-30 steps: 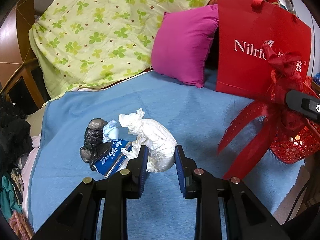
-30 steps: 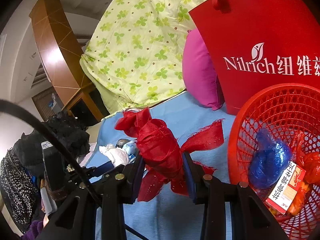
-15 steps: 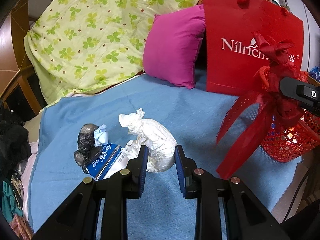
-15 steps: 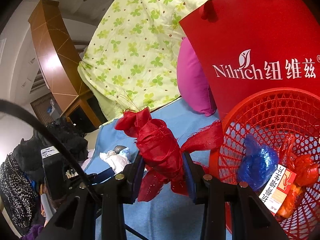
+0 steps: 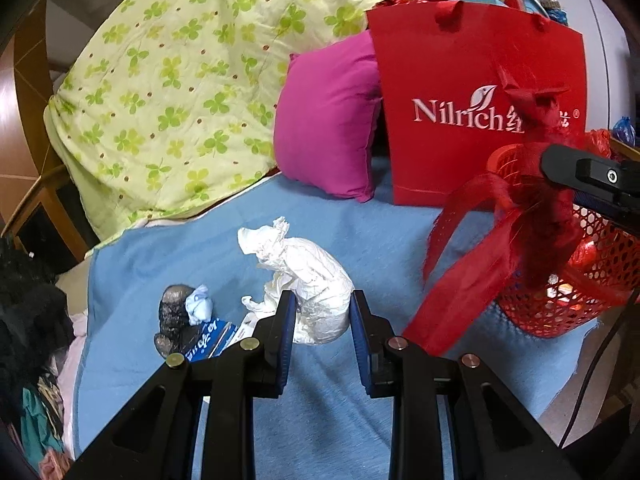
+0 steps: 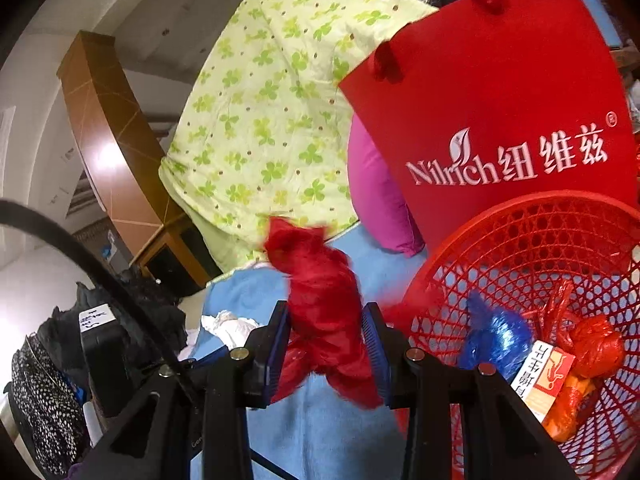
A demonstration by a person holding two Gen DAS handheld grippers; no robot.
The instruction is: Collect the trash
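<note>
My left gripper [image 5: 322, 307] is shut on a crumpled white paper wad [image 5: 308, 276] that rests on the blue bed cover [image 5: 328, 424]. My right gripper [image 6: 326, 324] is shut on a red mesh ribbon bundle [image 6: 320, 292] and holds it in the air at the rim of the red plastic basket [image 6: 520, 216]. The ribbon [image 5: 500, 240] and basket [image 5: 592, 280] also show at right in the left wrist view. Left of the wad lie a dark lump [image 5: 172, 312], a small pale blue wad [image 5: 199, 306] and a blue packet [image 5: 212, 340].
The basket holds a blue bag [image 6: 496, 340], a red bag [image 6: 592, 344] and a white-and-red box [image 6: 544, 376]. A red Nilrich paper bag [image 5: 472, 100], a magenta pillow [image 5: 328, 120] and a green clover quilt [image 5: 180, 80] stand behind. Dark clothes [image 5: 24, 304] pile at left.
My right gripper has carried the red ribbon up and right, closer to the basket. My left gripper stays on the white wad and the view has shifted slightly.
</note>
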